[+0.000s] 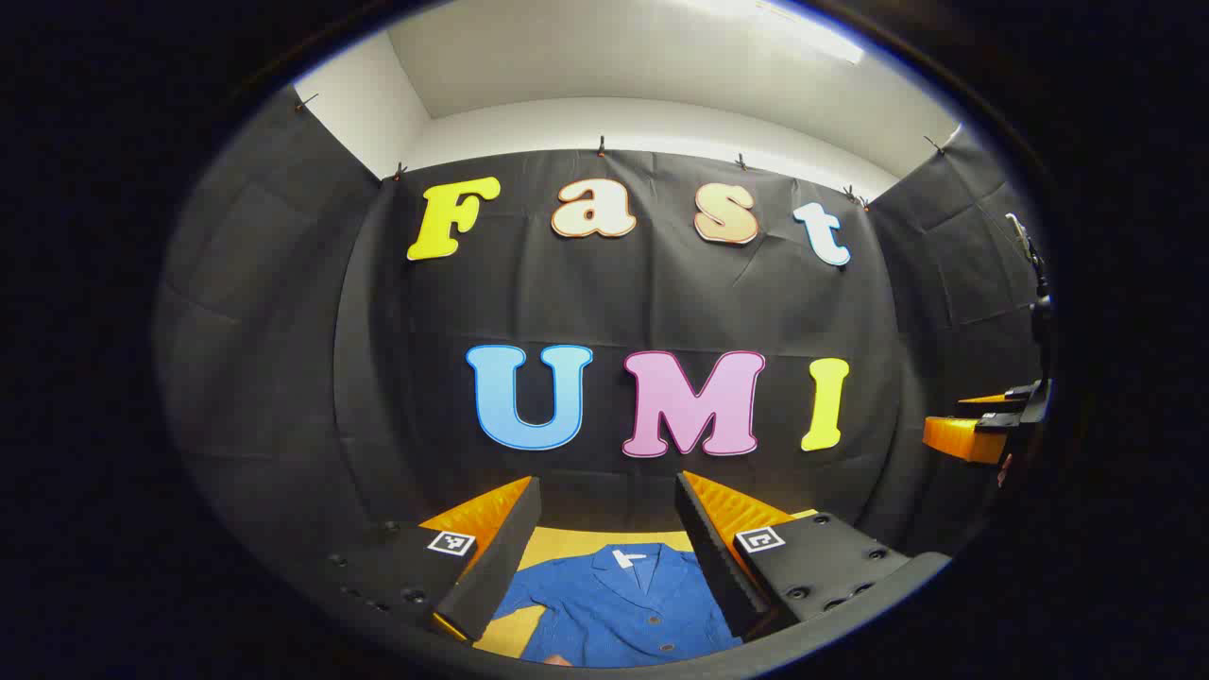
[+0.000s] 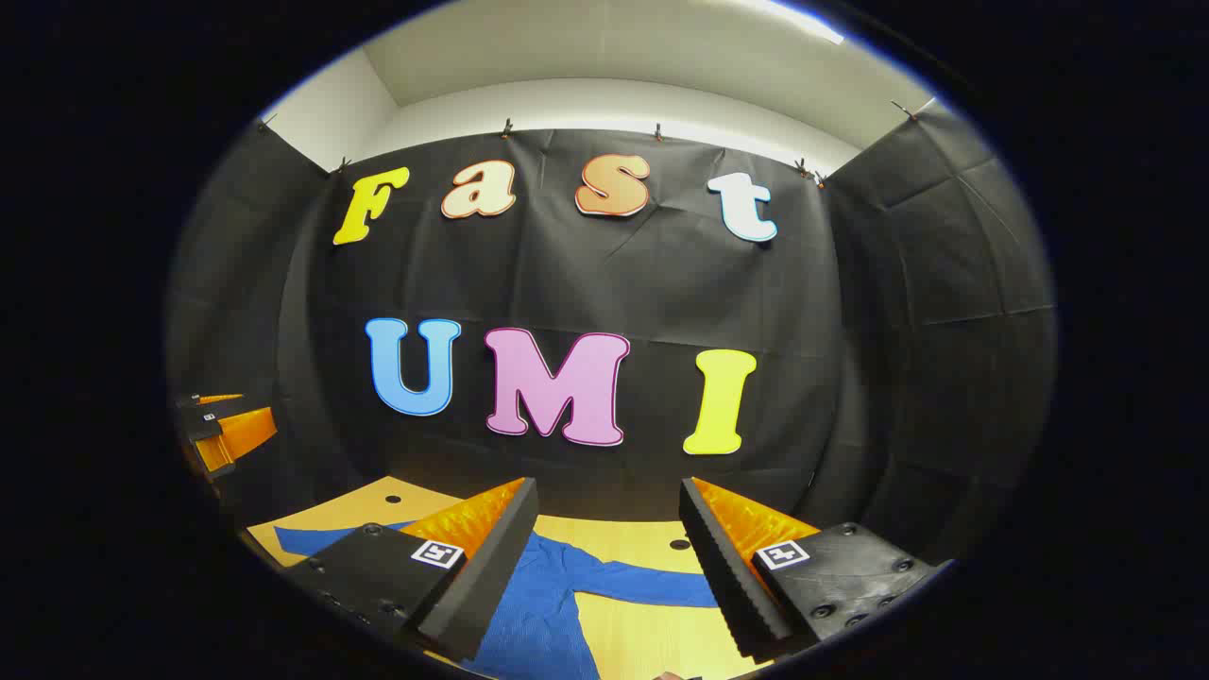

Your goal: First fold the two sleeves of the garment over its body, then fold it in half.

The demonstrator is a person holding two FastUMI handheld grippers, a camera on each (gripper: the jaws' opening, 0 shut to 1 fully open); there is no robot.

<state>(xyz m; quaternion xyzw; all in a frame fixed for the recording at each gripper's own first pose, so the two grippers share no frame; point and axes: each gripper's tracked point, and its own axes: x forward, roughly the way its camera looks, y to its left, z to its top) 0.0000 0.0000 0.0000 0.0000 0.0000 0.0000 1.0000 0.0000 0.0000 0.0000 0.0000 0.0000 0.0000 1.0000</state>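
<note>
The blue garment (image 1: 619, 600) lies flat and unfolded on the wooden surface (image 2: 652, 637), at 6 o'clock in both views. Left claw (image 1: 609, 557) and right claw (image 2: 604, 567) hang above it, both spread wide and empty. Each should probably descend onto a sleeve (image 2: 652, 586) cuff, pinching only one layer.

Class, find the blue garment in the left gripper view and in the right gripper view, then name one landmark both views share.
Left gripper view: blue garment at bottom centre, between the open fingers, collar and buttons showing.
Right gripper view: at bottom centre-left, one sleeve stretching right.
Shared landmark: the yellow table beneath it.
</note>
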